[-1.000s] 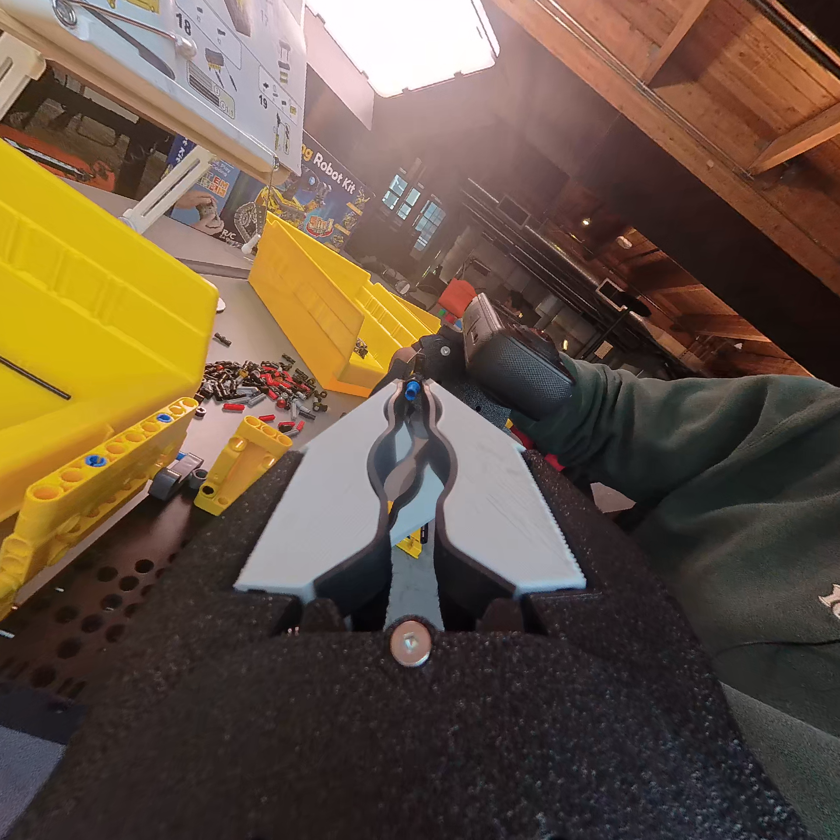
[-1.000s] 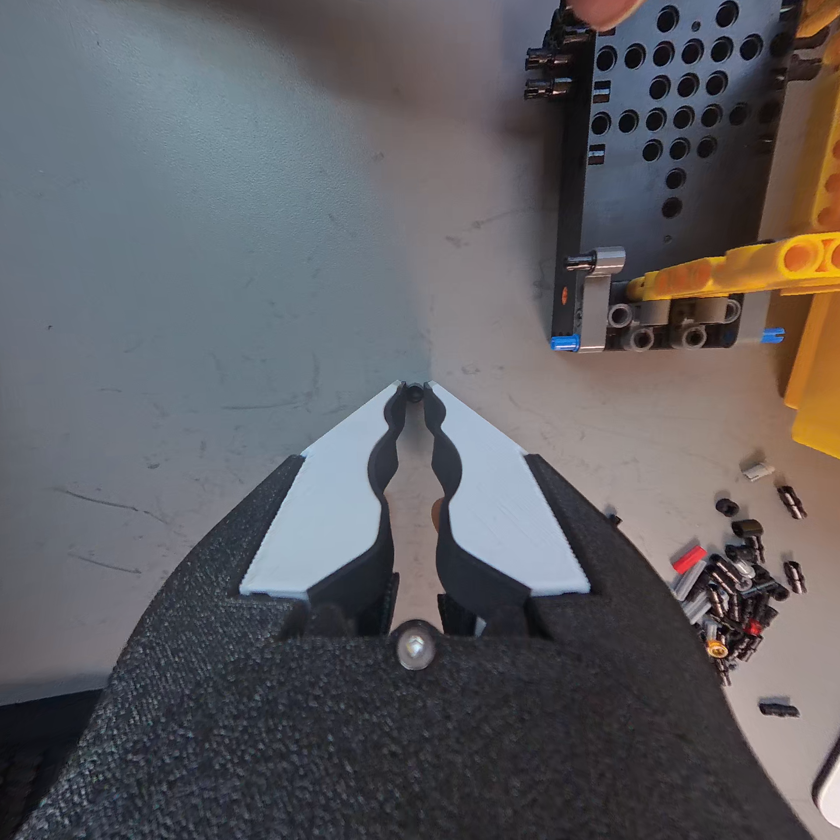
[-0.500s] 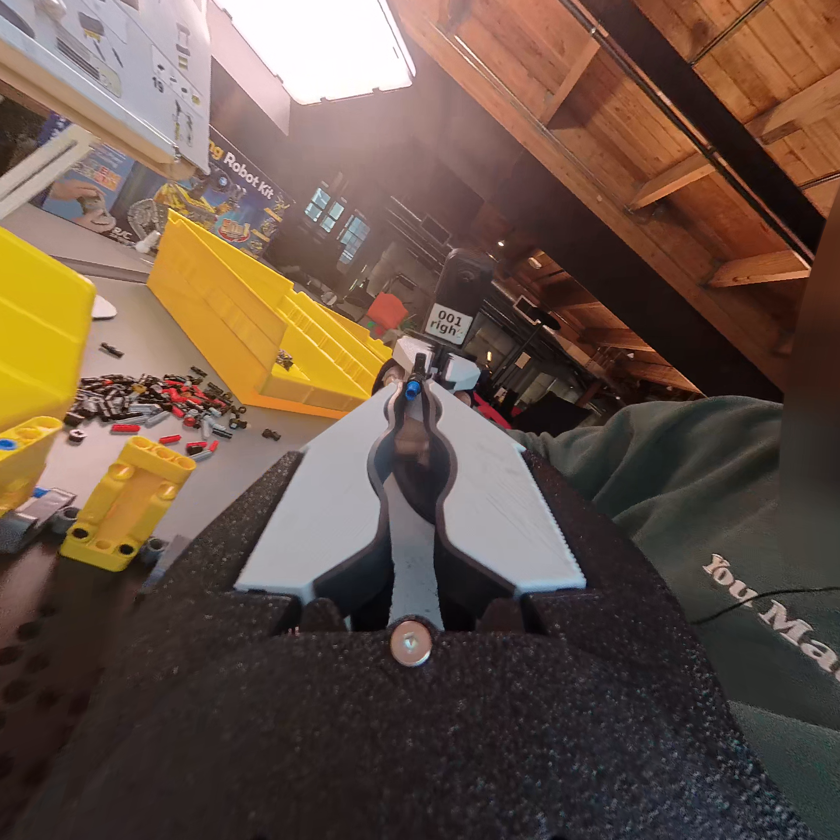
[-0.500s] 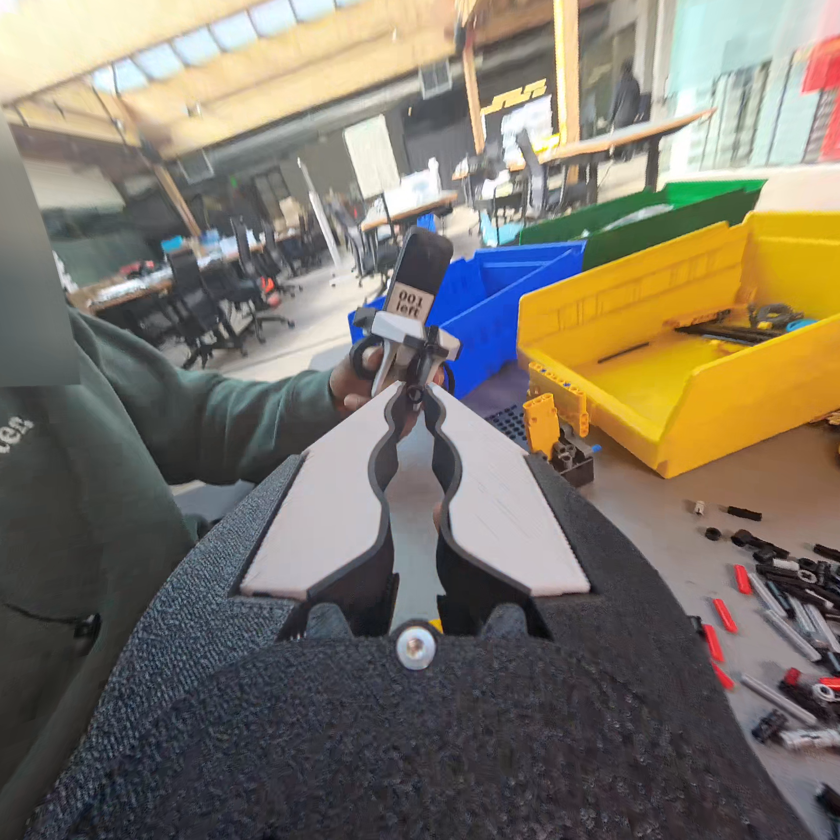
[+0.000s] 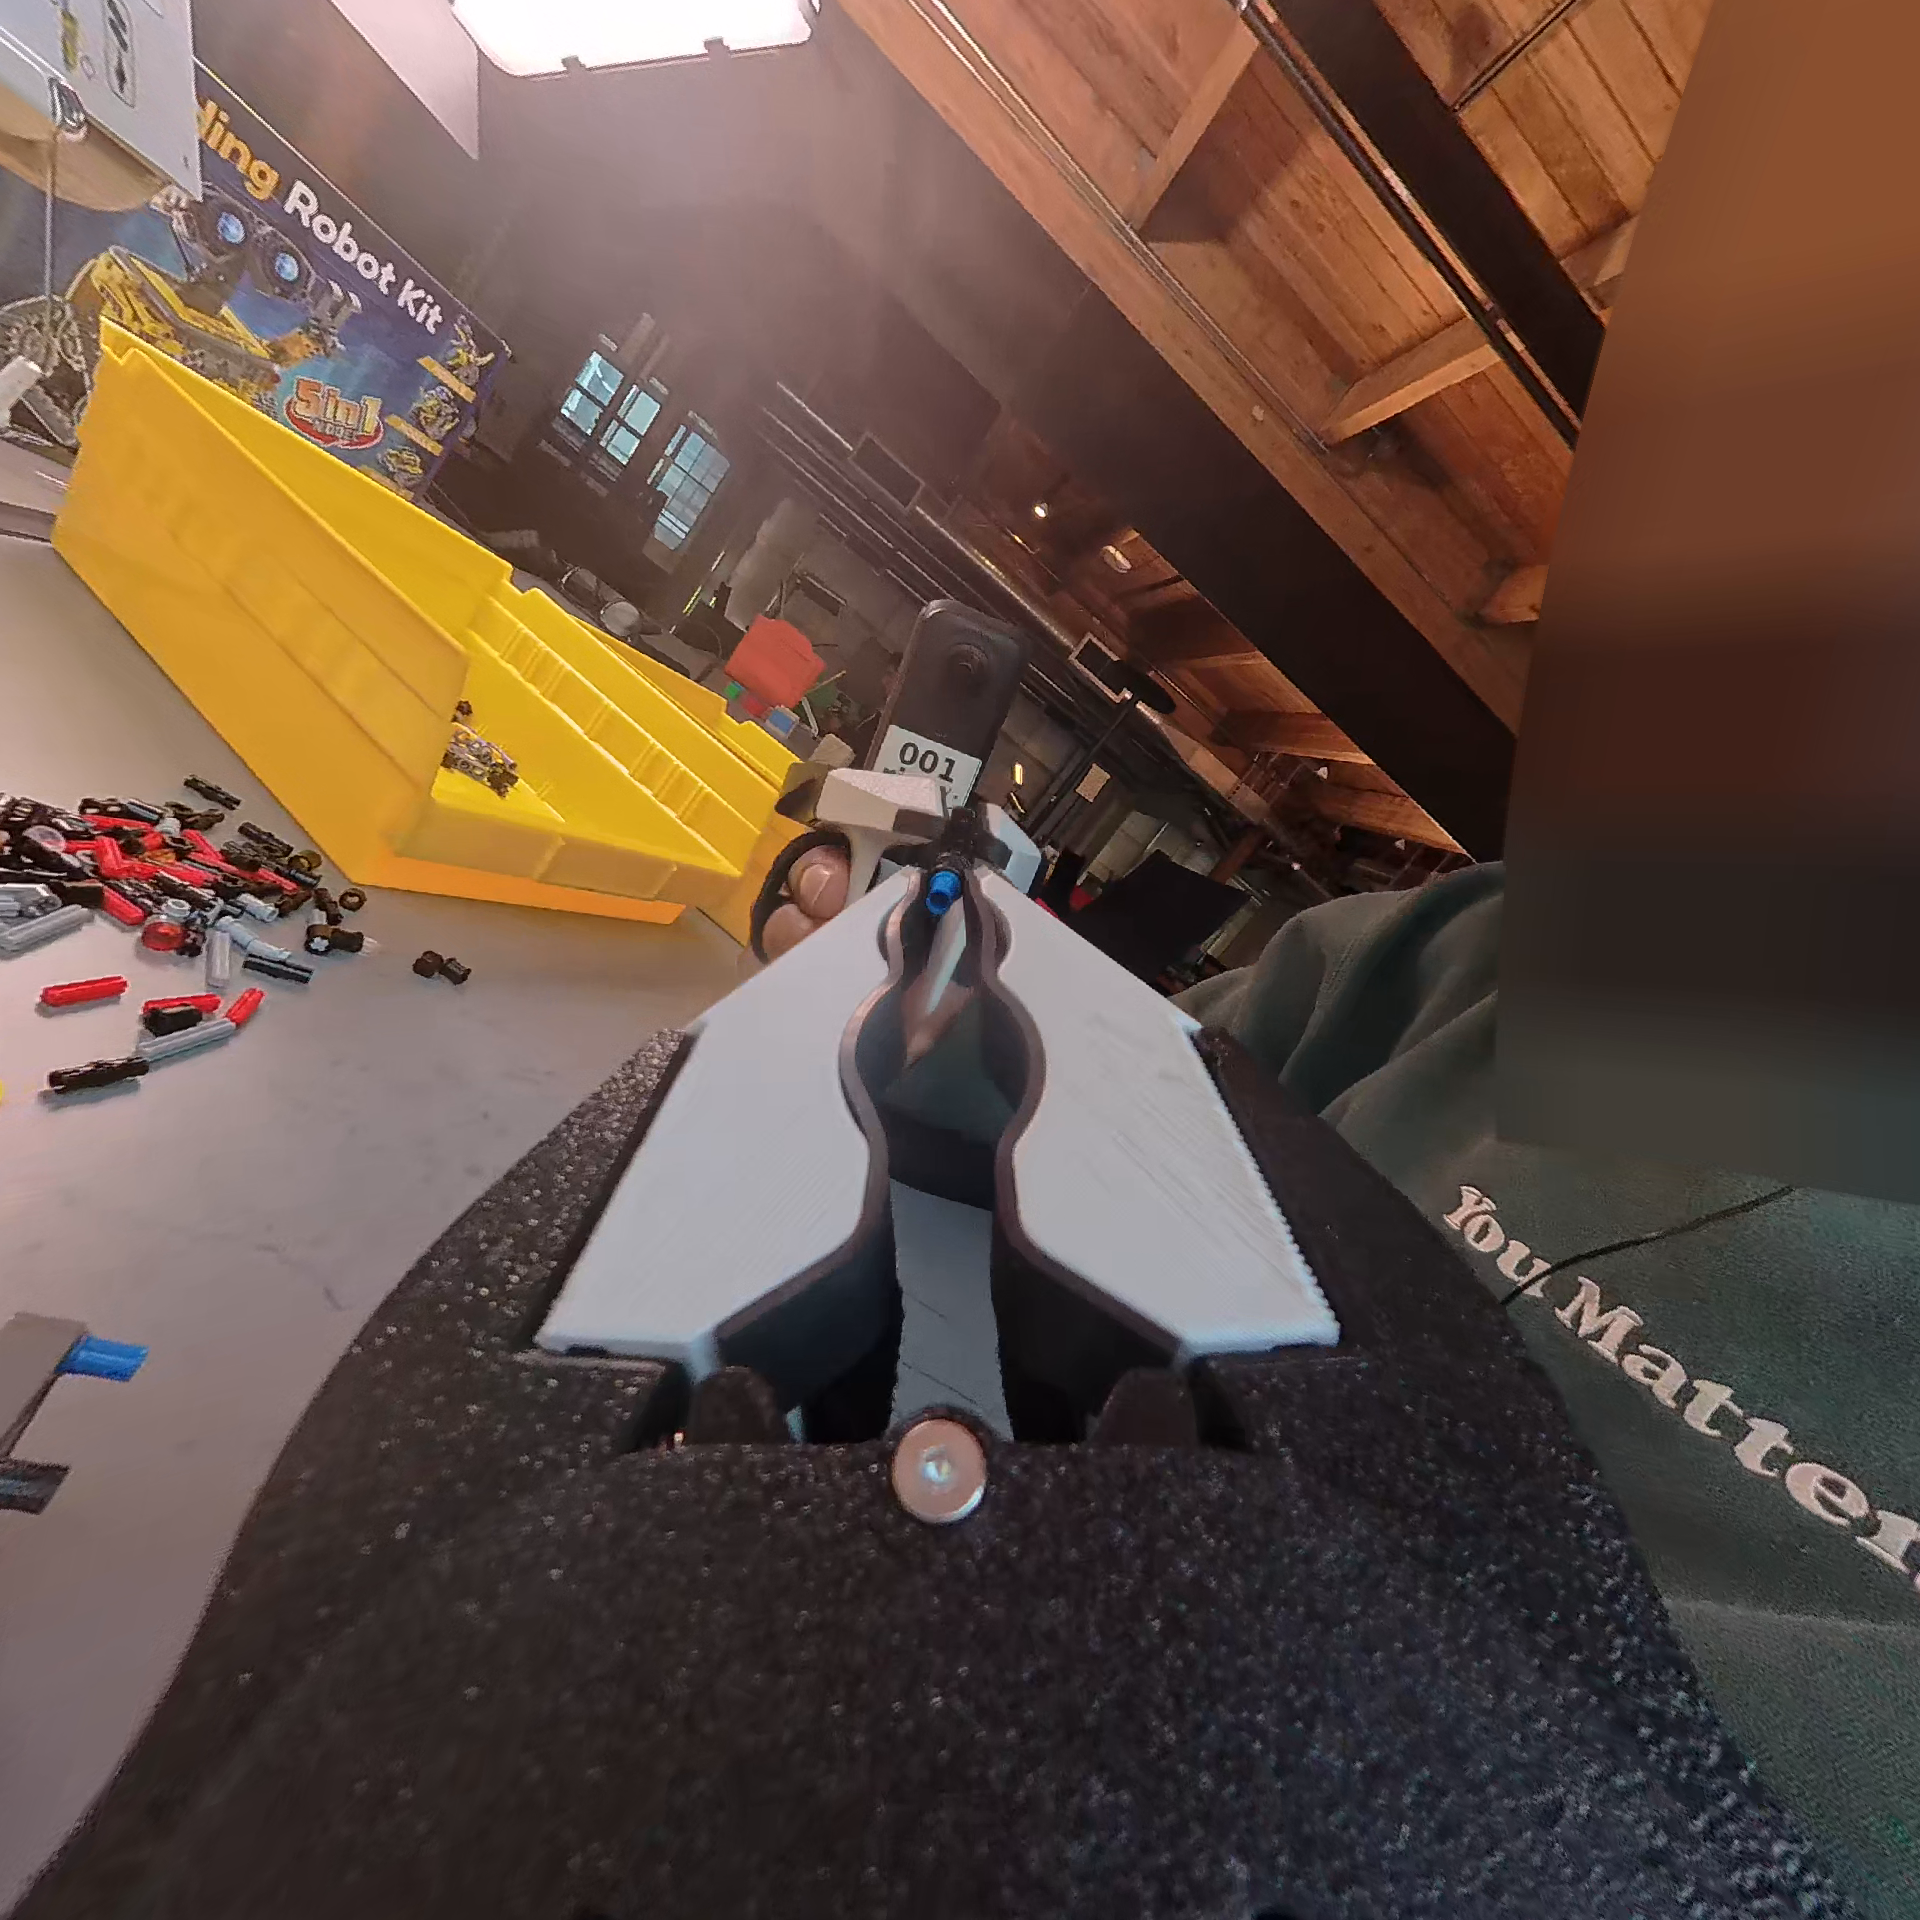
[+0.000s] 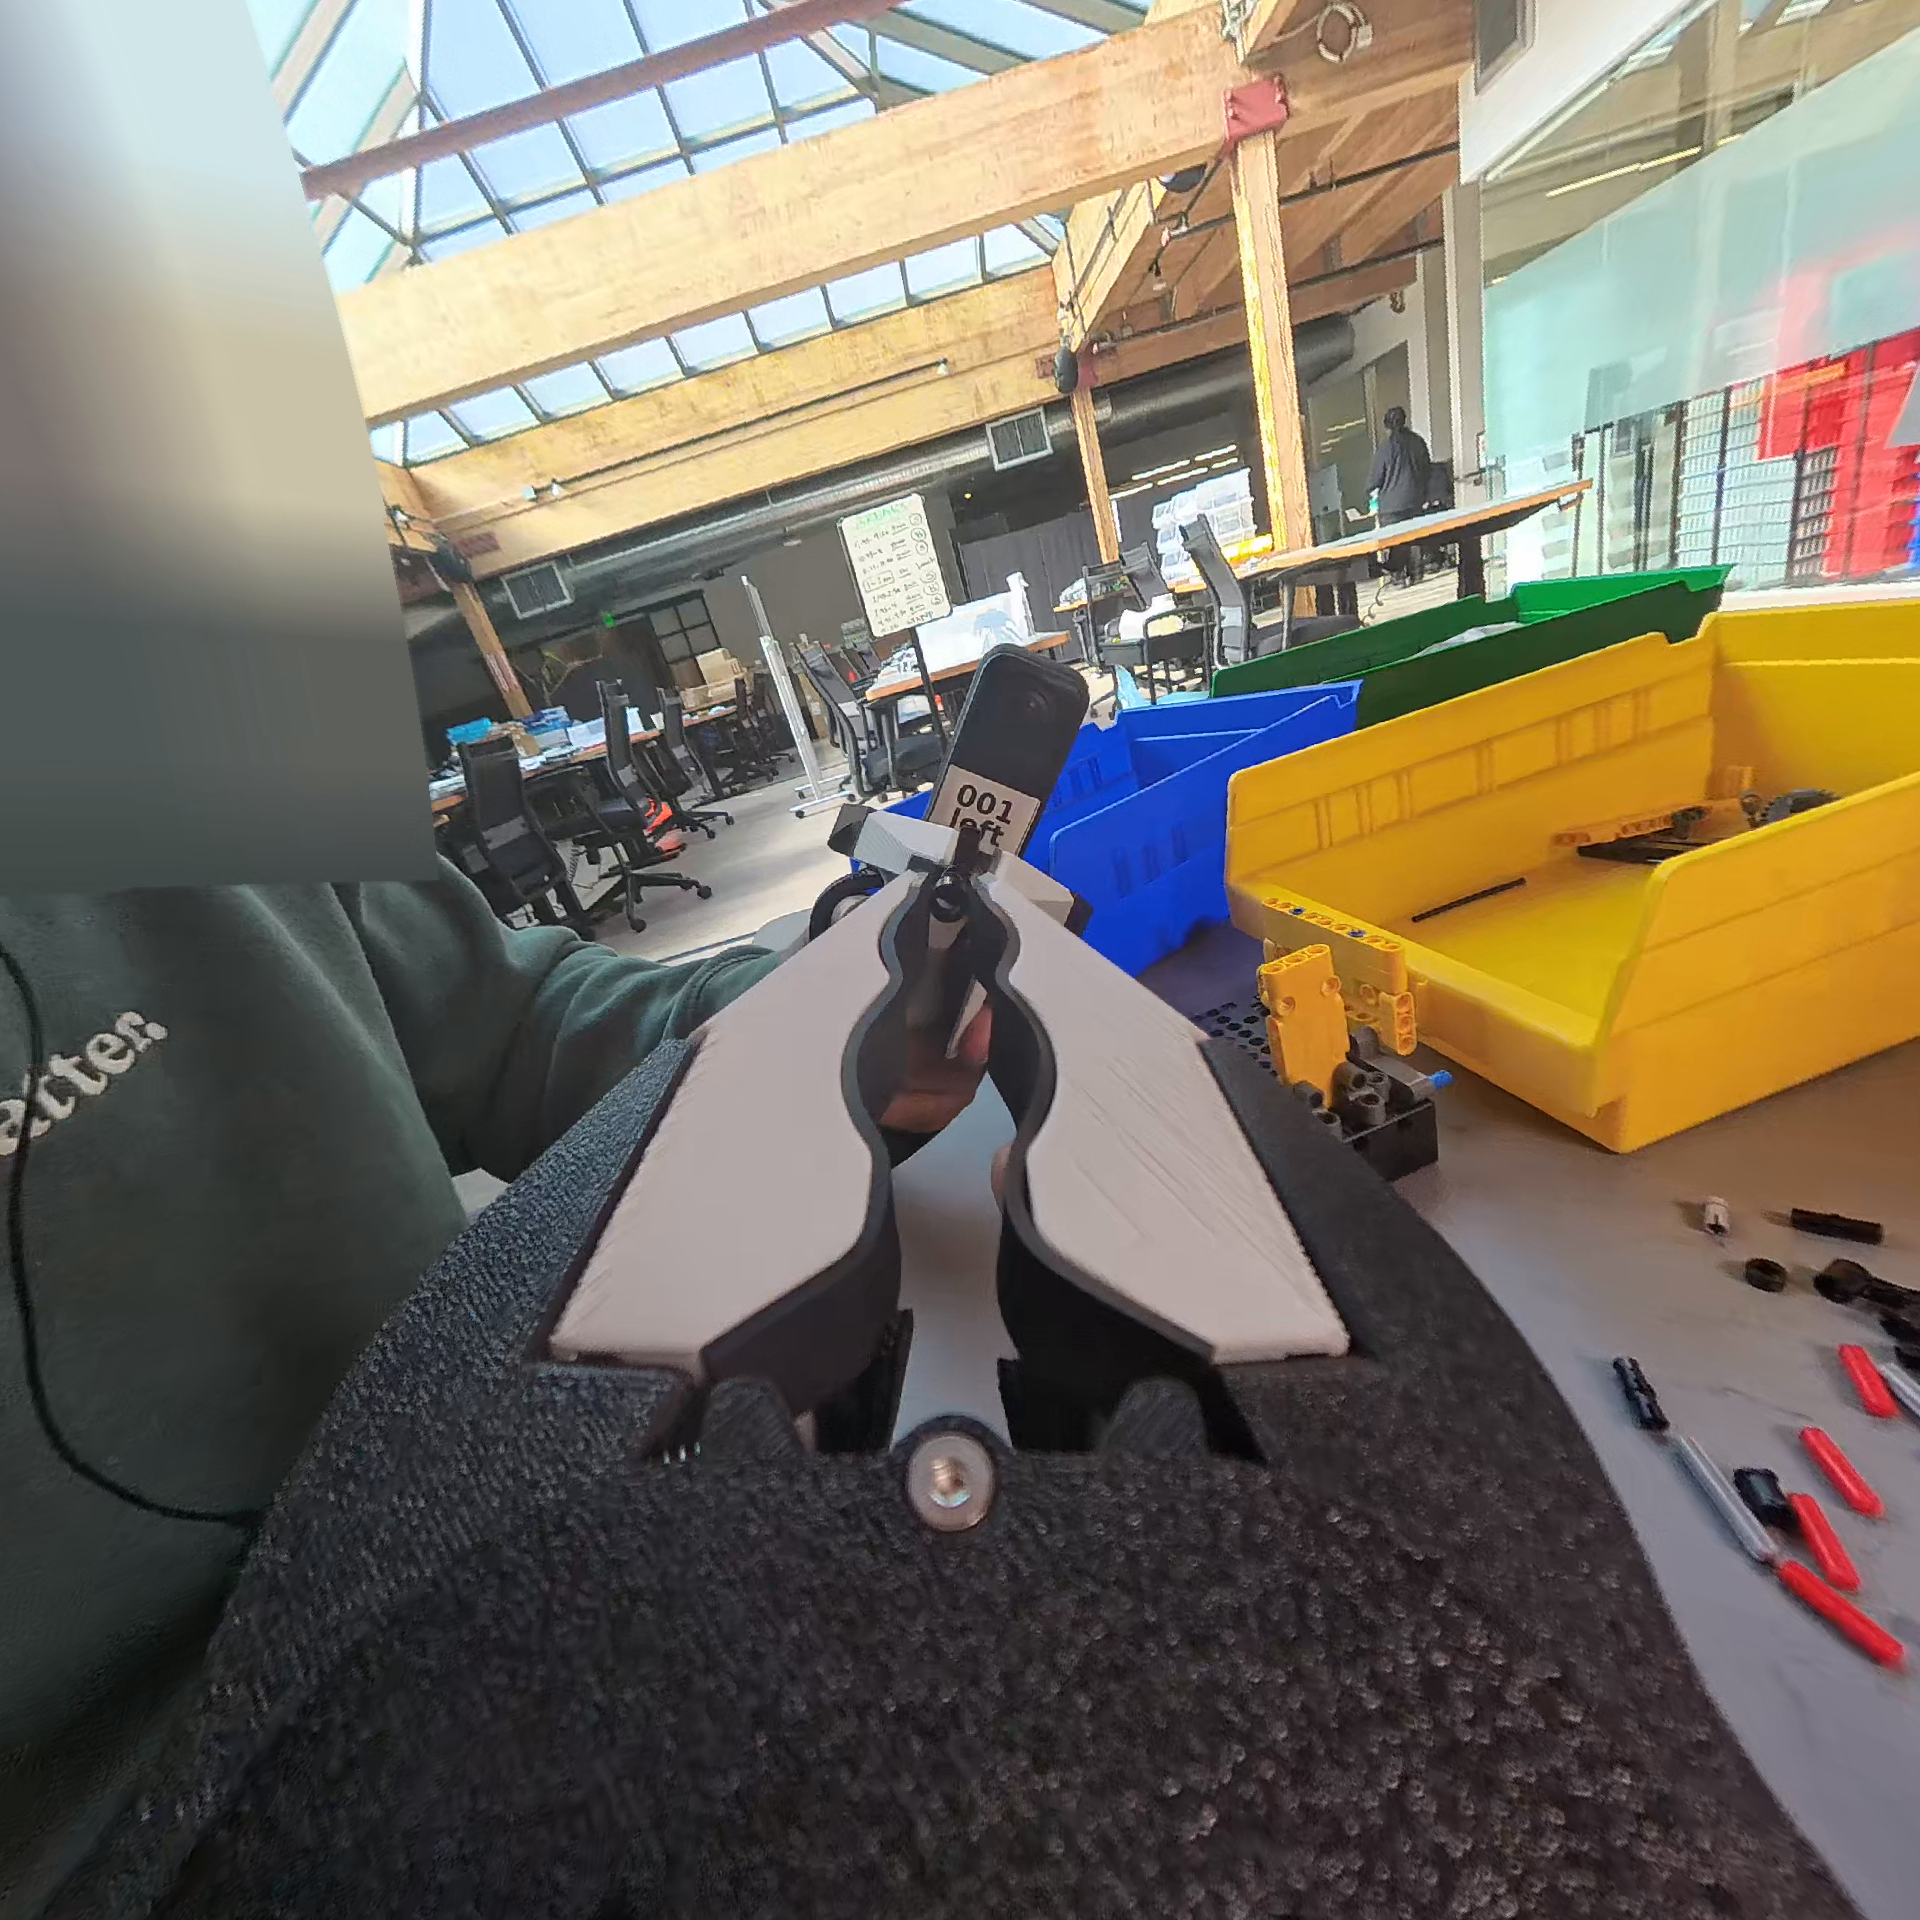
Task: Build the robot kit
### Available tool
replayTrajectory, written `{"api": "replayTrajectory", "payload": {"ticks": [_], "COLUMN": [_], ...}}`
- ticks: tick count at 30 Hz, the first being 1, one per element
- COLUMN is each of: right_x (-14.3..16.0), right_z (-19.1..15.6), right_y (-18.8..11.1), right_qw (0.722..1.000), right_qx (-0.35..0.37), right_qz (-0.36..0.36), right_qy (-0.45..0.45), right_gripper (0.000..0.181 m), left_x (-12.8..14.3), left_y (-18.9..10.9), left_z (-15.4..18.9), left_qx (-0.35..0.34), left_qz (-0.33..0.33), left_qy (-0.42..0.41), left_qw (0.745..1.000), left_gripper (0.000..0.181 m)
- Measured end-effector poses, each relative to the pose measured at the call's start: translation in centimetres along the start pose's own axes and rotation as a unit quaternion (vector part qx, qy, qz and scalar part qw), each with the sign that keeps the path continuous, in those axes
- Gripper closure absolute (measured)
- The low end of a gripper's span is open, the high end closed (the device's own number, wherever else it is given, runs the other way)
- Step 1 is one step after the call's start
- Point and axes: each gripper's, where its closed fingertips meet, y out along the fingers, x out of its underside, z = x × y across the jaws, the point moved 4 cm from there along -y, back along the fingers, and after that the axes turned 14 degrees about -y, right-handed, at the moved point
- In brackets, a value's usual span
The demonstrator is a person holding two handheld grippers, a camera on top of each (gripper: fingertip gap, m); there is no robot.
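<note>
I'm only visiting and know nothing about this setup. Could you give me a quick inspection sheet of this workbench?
Surface: grey table.
Things held: blue pin in the left claw; small dark part in the right claw.
Clutter: loose pile of small parts in black, red and grey; yellow bin; blue bin; yellow-and-black built piece.
Claws: both shut, pointing at each other, tips nearly meeting.
Cables: thin black cord across a green sweatshirt.
Surroundings: wooden beams, skylight, desks, office chairs.

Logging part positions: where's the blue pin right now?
In the left wrist view, the blue pin sits pinched at the tips of the left gripper, raised above the table, directly in front of the right gripper.
</note>
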Motion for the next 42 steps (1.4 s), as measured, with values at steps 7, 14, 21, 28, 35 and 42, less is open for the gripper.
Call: {"api": "replayTrajectory", "payload": {"ticks": [7, 14, 21, 28, 35, 42], "right_x": [0.5, 0.7, 0.3, -0.1, -0.2, 0.2], "right_z": [0.0, 0.1, -0.1, 0.0, -0.2, -0.5], "right_y": [0.1, 0.1, 0.2, 0.5, 0.4, -0.2], "right_qw": [1.000, 1.000, 0.998, 0.997, 0.998, 0.996], "right_qx": [-0.012, 0.000, 0.021, 0.044, 0.038, 0.012], "right_qz": [-0.002, -0.009, 0.001, 0.031, 0.032, -0.029], "right_qy": [0.007, -0.015, -0.053, -0.049, -0.040, -0.078], "right_gripper": [0.174, 0.175, 0.176, 0.176, 0.176, 0.175], "left_x": [0.2, 0.2, 0.0, -0.3, -0.1, 0.5], "left_y": [0.0, 0.0, 0.1, 0.3, 0.6, 0.8], "left_z": [-0.3, -0.4, 0.1, 0.5, 0.7, 0.9], "left_qx": [-0.006, -0.013, -0.010, -0.001, -0.014, -0.078], "left_qz": [-0.006, -0.002, 0.032, 0.082, 0.079, 0.010], "left_qy": [-0.007, -0.011, -0.007, 0.001, 0.035, 0.137], "left_qw": [1.000, 1.000, 0.999, 0.997, 0.996, 0.987], "left_gripper": [0.177, 0.177, 0.178, 0.178, 0.177, 0.177]}}
